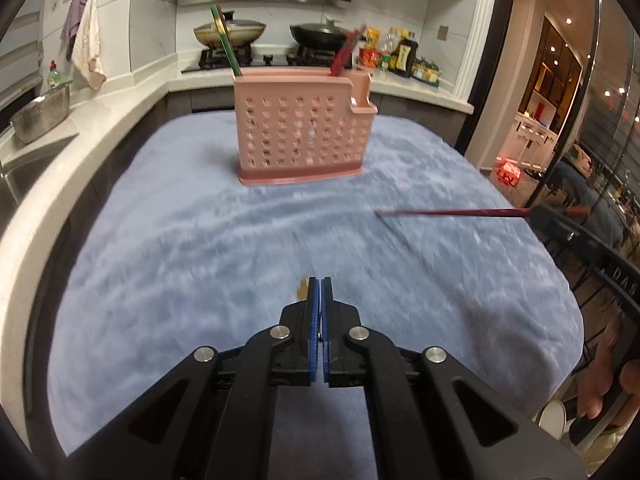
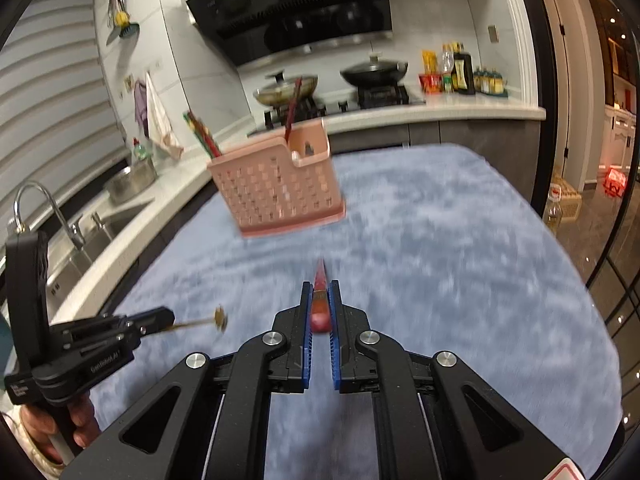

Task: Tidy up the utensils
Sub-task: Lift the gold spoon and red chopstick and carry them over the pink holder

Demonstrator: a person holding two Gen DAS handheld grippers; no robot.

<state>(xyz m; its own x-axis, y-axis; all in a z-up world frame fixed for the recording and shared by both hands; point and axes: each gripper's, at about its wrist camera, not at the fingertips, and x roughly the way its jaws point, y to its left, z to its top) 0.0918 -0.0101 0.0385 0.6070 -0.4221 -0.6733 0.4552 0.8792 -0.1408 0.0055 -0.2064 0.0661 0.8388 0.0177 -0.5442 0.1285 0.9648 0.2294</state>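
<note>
Kitchen counters wrap the far and left sides of the room, with a stove carrying two lidded woks [image 1: 230,32] under a black range hood [image 2: 296,12], a sink with a curved tap [image 2: 44,208] on the left, and sauce bottles [image 1: 404,54] at the far right of the counter. Nearer, a table is covered by a fluffy blue cloth [image 1: 200,248].

Toward the far side of that cloth stands a pink perforated utensil holder [image 1: 302,138], upright. Green chopsticks [image 1: 226,42] lean out of its left end, red ones [image 1: 346,54] out of the right, beside a smaller side pocket at the holder's right end.

The left gripper [image 1: 316,284] hangs low over the near part of the cloth, its blue pads pressed nearly together. From the right wrist view it is clamped on a thin brownish-gold utensil [image 2: 200,322] with a small round head, which sticks out rightward over the cloth; motion blur keeps me from telling what kind of utensil it is.

The right gripper [image 2: 320,292] is over the cloth on the near right, jaws pinched on a dark red chopstick [image 2: 320,300] that points forward toward the holder. In the left wrist view that chopstick [image 1: 444,212] runs almost level, its tip well short of the holder, to the holder's near right.
</note>
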